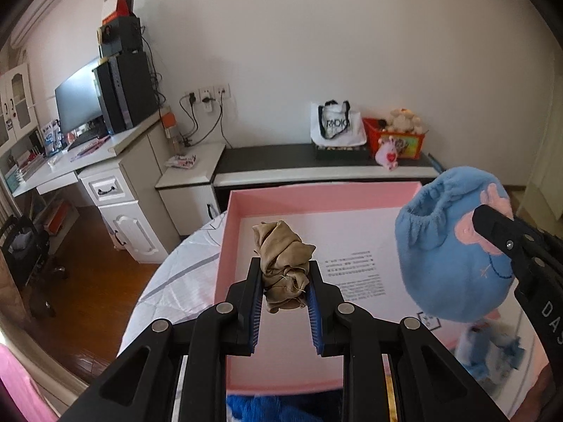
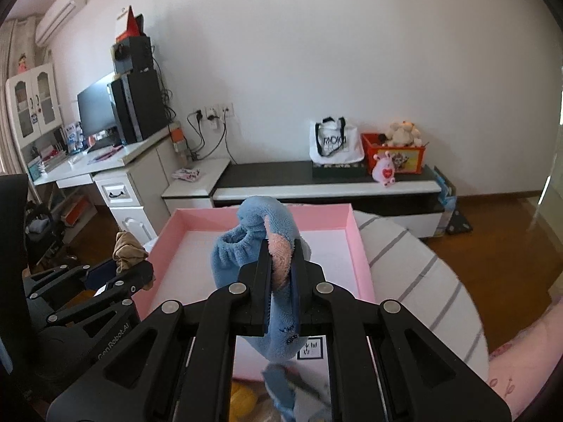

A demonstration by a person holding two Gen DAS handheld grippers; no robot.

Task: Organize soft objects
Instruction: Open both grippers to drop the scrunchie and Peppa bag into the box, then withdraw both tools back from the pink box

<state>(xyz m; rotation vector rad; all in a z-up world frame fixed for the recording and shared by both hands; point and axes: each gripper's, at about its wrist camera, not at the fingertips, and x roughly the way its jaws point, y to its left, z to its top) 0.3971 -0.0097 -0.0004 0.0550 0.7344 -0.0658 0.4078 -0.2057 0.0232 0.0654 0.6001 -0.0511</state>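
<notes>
My left gripper (image 1: 285,267) is shut on a crumpled tan cloth (image 1: 283,263) and holds it above the left part of a pink box (image 1: 309,197). My right gripper (image 2: 281,249) is shut on a fluffy blue fleece item with pink patches (image 2: 246,246), held above the same pink box (image 2: 359,246). In the left wrist view the blue fleece item (image 1: 447,246) hangs at the right with the right gripper's finger on it. The tan cloth (image 2: 128,251) shows at the left in the right wrist view.
The box sits on a round table with a white striped cover (image 2: 422,270). Blue fabric (image 1: 281,408) lies below the box's near edge. A low black-topped cabinet (image 1: 316,161) with a tote bag and a red toy box stands behind. A desk (image 1: 88,161) stands at the left.
</notes>
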